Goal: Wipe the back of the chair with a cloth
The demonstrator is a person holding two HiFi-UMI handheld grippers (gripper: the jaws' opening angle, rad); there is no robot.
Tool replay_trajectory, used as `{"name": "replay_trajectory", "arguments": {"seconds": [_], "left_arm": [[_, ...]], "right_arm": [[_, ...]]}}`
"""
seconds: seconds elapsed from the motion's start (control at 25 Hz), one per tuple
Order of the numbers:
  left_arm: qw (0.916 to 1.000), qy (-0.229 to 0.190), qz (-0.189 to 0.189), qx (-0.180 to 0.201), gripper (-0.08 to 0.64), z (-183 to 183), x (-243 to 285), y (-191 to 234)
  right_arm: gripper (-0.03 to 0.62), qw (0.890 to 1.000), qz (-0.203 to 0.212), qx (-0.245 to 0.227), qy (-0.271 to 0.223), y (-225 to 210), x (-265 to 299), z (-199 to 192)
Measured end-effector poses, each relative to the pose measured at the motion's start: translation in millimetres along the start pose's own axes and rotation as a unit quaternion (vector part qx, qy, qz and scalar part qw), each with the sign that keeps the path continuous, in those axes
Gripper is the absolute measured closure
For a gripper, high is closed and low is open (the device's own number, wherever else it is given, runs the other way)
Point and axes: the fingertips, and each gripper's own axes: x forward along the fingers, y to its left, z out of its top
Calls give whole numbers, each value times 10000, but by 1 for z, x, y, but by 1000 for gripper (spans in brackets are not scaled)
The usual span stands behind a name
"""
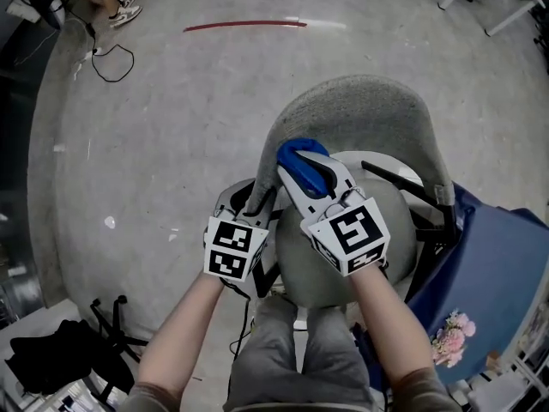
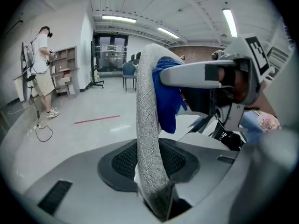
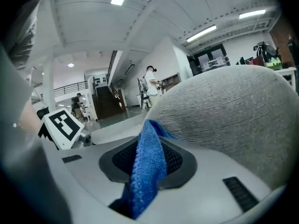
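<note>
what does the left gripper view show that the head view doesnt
Only the left gripper view: the left tool clamped on the edge of the chair back, plus glass doors. Only the head view: the left tool's marker cube and the person's grey trousers. Both: the blue cloth held against the chair back by the right tool, and a red floor line.

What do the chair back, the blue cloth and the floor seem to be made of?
The chair back looks like grey woven fabric, matte; a fine ribbed weave shows close up. The cloth is probably blue microfibre or terry: fuzzy, with small loops and limp folds. The floor is perhaps polished concrete: grey, mottled, with faint reflections of light.
</note>
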Motion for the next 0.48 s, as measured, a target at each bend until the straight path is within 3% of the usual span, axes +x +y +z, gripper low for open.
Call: {"name": "replay_trajectory", "arguments": {"seconds": [0.08,0.24,0.48], "left_arm": [[10000,21,38,23,423,-1,1,-1],[9999,47,64,70,423,-1,1,-1],[9999,73,106,99,423,1,1,-2]], "right_arm": [[480,9997,-248,-76,5,-27,-10,-3],[480,9911,-1309,153,-204,-102,-42,-4],[480,9563,-2832,370,-620,-188,-121,3]]}}
